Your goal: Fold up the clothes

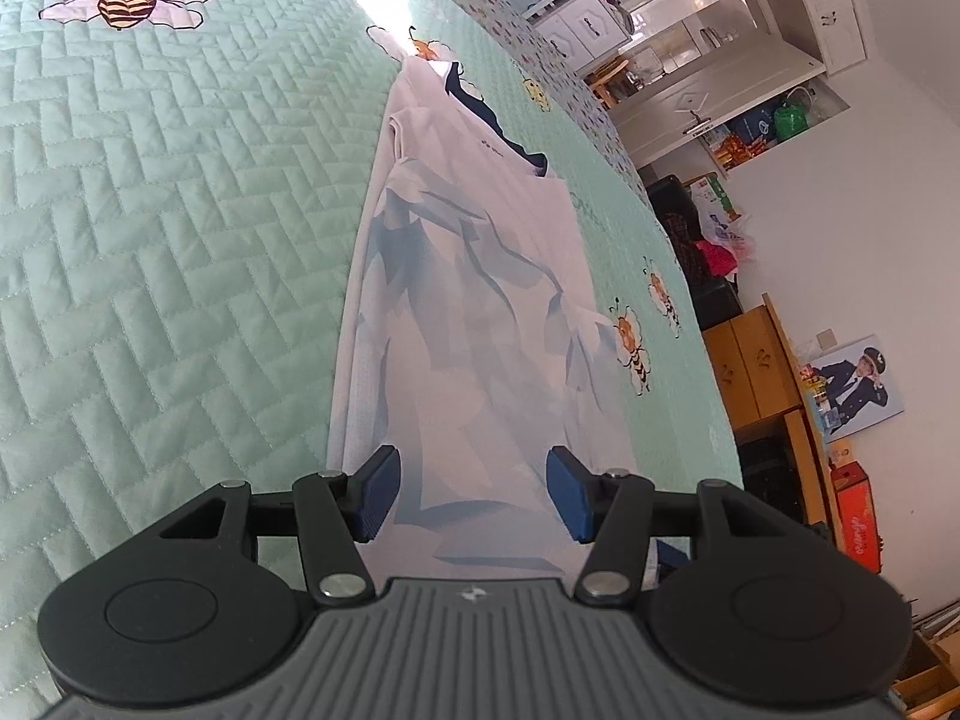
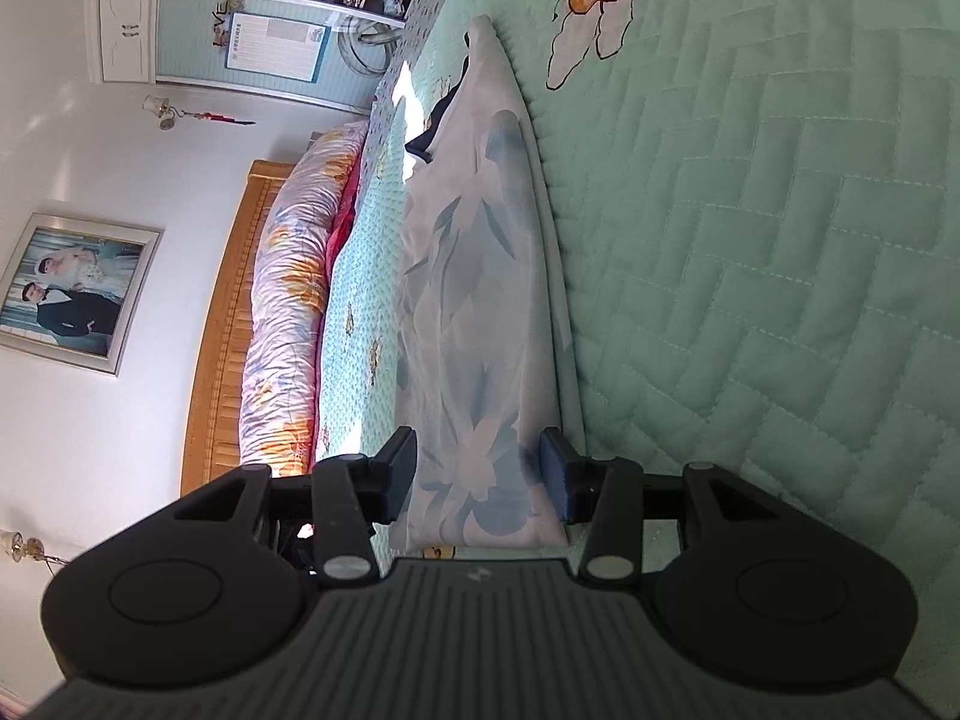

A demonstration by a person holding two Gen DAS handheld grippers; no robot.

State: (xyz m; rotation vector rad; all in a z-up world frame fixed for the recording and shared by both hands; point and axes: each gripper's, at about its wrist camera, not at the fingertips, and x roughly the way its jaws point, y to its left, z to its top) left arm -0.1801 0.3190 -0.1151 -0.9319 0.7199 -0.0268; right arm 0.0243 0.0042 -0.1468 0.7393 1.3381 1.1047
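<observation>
Green quilted bedspread (image 1: 150,228) lay under the folded shirt (image 1: 474,312), its near hem hidden behind my left gripper (image 1: 474,495) and right gripper (image 2: 480,474), both half open, holding nothing

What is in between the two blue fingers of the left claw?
Only the folded white shirt on the green quilt lies between them; the left claw is open and not touching it. The left wrist view shows this.

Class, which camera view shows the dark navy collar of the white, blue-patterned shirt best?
The left wrist view: the dark navy collar runs clearly along the white, blue-patterned shirt's far end. The right wrist view shows only a small dark sliver of it beside the folded fabric.
</observation>
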